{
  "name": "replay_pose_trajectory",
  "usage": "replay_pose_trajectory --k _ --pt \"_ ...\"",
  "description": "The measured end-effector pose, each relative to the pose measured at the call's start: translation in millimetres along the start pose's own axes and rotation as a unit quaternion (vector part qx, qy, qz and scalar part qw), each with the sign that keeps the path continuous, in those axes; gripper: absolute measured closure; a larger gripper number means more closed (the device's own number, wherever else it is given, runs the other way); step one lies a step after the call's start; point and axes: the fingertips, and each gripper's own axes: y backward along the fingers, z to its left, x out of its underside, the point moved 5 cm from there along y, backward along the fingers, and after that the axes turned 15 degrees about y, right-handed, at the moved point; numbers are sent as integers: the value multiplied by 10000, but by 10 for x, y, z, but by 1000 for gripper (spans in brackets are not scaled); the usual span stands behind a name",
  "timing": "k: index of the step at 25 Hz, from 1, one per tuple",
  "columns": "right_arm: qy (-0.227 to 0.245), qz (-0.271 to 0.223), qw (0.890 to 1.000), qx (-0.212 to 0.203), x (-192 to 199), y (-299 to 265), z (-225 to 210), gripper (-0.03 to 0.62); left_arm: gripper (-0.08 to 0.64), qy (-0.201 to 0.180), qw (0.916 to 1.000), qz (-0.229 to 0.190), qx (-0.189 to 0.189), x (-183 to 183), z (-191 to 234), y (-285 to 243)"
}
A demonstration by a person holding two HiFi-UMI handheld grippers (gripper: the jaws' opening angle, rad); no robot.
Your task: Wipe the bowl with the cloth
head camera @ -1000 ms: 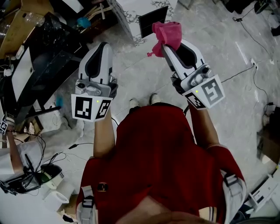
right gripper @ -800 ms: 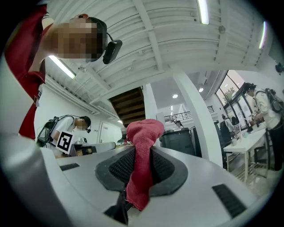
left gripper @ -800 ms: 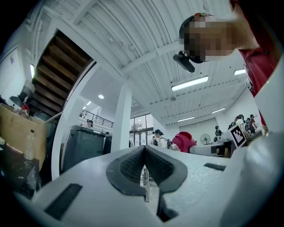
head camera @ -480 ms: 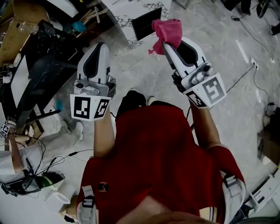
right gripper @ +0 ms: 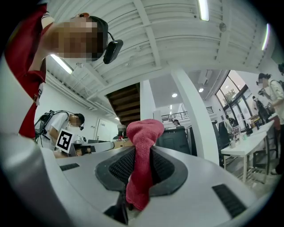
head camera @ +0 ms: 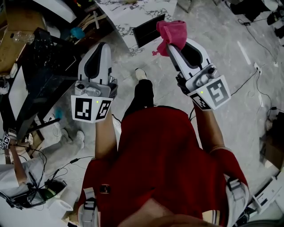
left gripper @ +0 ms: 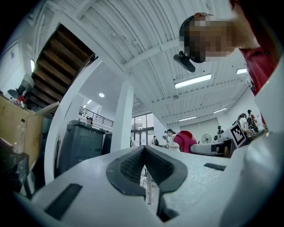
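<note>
- Clamping the pink cloth, the right gripper is letting a bunch poke past its tips.
- Carrying nothing, the left gripper is pressing its jaws together.

Our left gripper is at the left and our right gripper at the right, well apart, both above the floor. The cloth sits between the right gripper's jaws, at its far end. A table stands far off between the two grippers, and a bench lies at the far left.
</note>
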Motion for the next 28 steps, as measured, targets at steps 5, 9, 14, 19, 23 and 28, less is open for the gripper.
replay_pose_trajectory --k 5,9,14,19,23,28 --pt "111 18 9999 -20 128 -454 -286 511 554 -78 10000 3 20 36 391 -404" --pt "137 66 9999 -17 237 -850 -572 511 554 -79 10000 31 47 37 728 -795" --pt "72 51 10000 38 355 -1407 -975 511 554 -47 9999 76 118 0 1194 -1349" --pt "94 140 9997 193 535 -1864 -1355 511 554 -8 9998 128 170 -1 1651 -1852" --pt "125 153 9995 261 624 -2198 -1571 511 554 70 9996 136 248 15 1926 -2113" --pt "222 194 9993 245 680 -2455 -1706 511 554 258 9993 89 254 93 2180 -2312"
